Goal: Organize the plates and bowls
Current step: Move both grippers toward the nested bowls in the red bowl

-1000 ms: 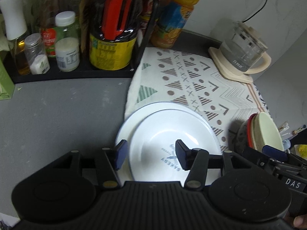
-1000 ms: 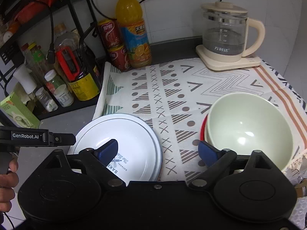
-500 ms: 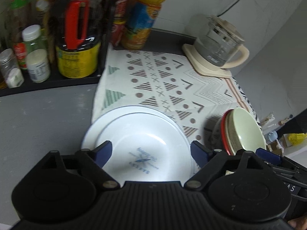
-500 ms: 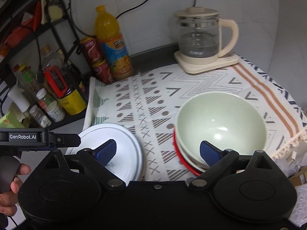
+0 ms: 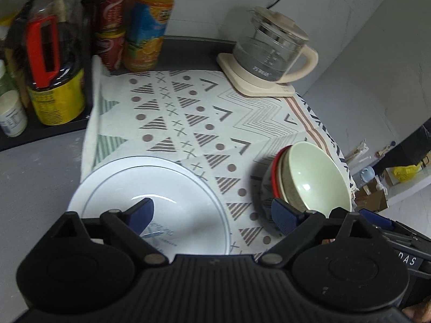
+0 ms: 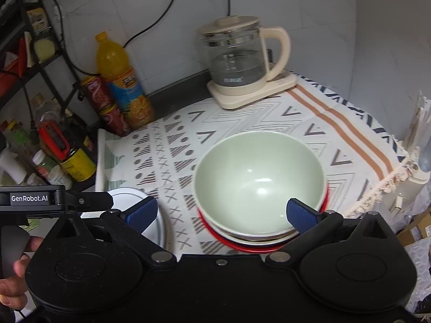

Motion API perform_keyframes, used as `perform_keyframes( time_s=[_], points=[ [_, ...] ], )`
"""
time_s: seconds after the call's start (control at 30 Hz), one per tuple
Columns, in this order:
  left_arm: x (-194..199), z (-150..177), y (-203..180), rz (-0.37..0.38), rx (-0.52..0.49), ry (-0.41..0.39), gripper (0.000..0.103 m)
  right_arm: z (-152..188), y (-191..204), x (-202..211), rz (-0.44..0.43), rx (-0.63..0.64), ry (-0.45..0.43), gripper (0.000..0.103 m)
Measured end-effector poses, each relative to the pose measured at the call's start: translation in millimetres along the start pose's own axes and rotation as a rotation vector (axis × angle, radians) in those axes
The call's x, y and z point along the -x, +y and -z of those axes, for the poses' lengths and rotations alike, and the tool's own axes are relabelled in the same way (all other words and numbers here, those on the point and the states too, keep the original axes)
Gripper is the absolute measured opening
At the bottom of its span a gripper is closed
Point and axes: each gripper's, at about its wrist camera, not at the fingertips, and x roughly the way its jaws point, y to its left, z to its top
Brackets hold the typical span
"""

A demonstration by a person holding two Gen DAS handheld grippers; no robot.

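Observation:
Two stacked white plates (image 5: pixel 150 204) lie on the near left corner of the patterned cloth (image 5: pixel 188 113). To their right stands a nest of bowls (image 5: pixel 309 180), pale green on top with a red rim showing lower down. My left gripper (image 5: pixel 212 214) hovers over the plates' right edge; its jaws are opening and hold nothing. My right gripper (image 6: pixel 221 212) hangs above the bowls' (image 6: pixel 258 177) near rim, its jaws opening wide with nothing pressed between the pads. The plates (image 6: pixel 128 193) are mostly hidden in the right wrist view.
A glass kettle (image 6: pixel 237 64) on a cream base stands at the back of the cloth. An orange drink bottle (image 6: pixel 121 80), red cans (image 6: pixel 99 97) and a rack of jars (image 5: pixel 54 80) line the left. The cloth's fringe (image 6: pixel 390 180) marks the right table edge.
Both grippers have swung to the right, from the plates toward the bowls. The left jaws have spread from narrow to wide, and the right jaws have widened a little.

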Motion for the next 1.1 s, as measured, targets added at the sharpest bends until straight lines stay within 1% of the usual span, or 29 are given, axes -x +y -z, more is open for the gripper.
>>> perform_keyframes(
  time_s=[0.17, 0.43, 0.63, 0.7, 0.77, 0.83, 1.0, 1.1],
  points=[
    [-10.1, -3.0, -12.3, 0.007, -0.02, 0.013, 0.093, 1.0, -14.9, -0.6, 0.007, -0.024, 0.0, 0.103],
    [-29.2, -6.3, -31.5, 0.009, -0.028, 0.027, 0.093, 1.4, -37.7, -10.2, 0.037, -0.059, 0.029, 0.103],
    [-48.3, -6.9, -42.7, 0.001, -0.022, 0.052, 0.092, -0.2, -53.2, -20.6, 0.048, -0.074, 0.05, 0.102],
    [-54.8, -7.3, -49.0, -0.02, -0.035, 0.06, 0.09, -0.4, -56.9, -25.3, 0.054, -0.072, 0.057, 0.102],
    [-61.4, -8.1, -53.8, -0.016, -0.043, 0.072, 0.09, -0.4, -63.9, -33.6, 0.053, -0.088, 0.075, 0.102],
    [-68.4, -8.8, -57.2, -0.013, -0.041, 0.086, 0.09, -0.3, -65.5, -36.2, 0.05, -0.09, 0.081, 0.099],
    [-85.8, -11.4, -66.7, -0.004, -0.049, 0.109, 0.09, 1.0, -74.0, -49.0, 0.041, -0.104, 0.117, 0.097],
    [-94.5, -13.0, -71.3, 0.013, -0.051, 0.121, 0.087, 0.8, -81.0, -55.9, 0.033, -0.116, 0.135, 0.09]
  ],
)
